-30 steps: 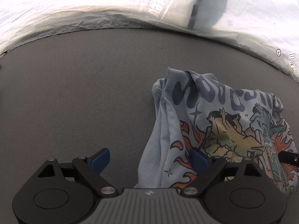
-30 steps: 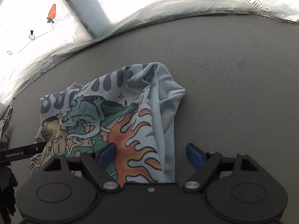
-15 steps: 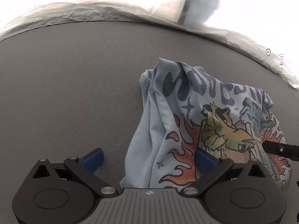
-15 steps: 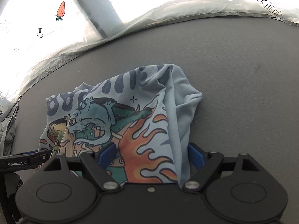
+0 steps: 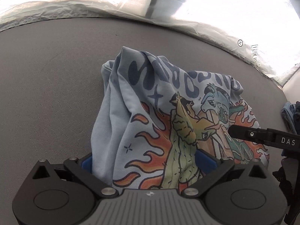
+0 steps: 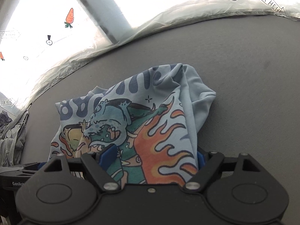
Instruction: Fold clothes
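A crumpled light-blue T-shirt (image 5: 165, 116) with a flame and cartoon-creature print lies bunched on the grey table (image 5: 52, 86). My left gripper (image 5: 146, 162) stands wide open over the shirt's near left part. Fabric lies loosely between its blue pads (image 5: 87, 164). My right gripper (image 6: 154, 156) is open too, with the shirt's (image 6: 150, 116) near right part between its pads (image 6: 108, 155). One black finger of the right gripper (image 5: 262, 136) crosses the shirt at the right of the left wrist view.
Crinkled clear plastic sheeting (image 6: 78, 60) with printed marks borders the table's far edge. A heap of grey clothes (image 6: 13, 140) lies at the left. Dark blue clothes (image 5: 290, 116) sit at the right edge. Bare grey tabletop (image 6: 253, 93) spreads around the shirt.
Both grippers have come in over the shirt, so its near edge now lies between each pair of pads. The left jaws have spread a little wider.
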